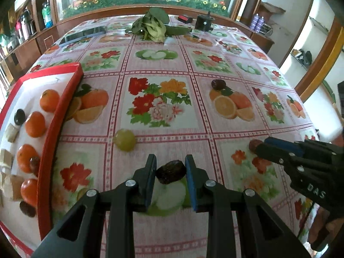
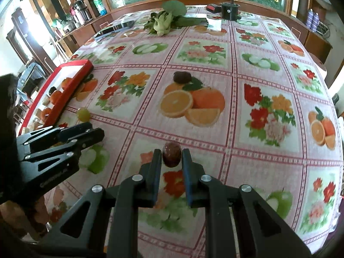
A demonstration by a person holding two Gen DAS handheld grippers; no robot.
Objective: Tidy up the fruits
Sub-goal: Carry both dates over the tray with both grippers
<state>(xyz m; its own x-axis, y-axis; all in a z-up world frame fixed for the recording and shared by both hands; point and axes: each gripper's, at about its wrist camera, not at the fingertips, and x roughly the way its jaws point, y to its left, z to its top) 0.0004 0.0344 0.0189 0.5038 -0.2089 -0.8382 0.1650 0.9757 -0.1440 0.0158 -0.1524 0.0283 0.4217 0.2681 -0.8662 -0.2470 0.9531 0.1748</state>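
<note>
Left tongs clamped on dark wrinkled date; right tongs straddle reddish-brown date on floral tabletop, grip unclear; red-rimmed tray left.

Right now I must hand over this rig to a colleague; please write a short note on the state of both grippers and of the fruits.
Left gripper: around a dark wrinkled date, contact unclear.
Right gripper: open around a reddish-brown date on the table.
Done: small oranges and dark dates lie in the red-rimmed tray at the left.
Left: both dates at the grippers, the green grape beside the tray, and a dark date farther out on the floral tablecloth.
</note>
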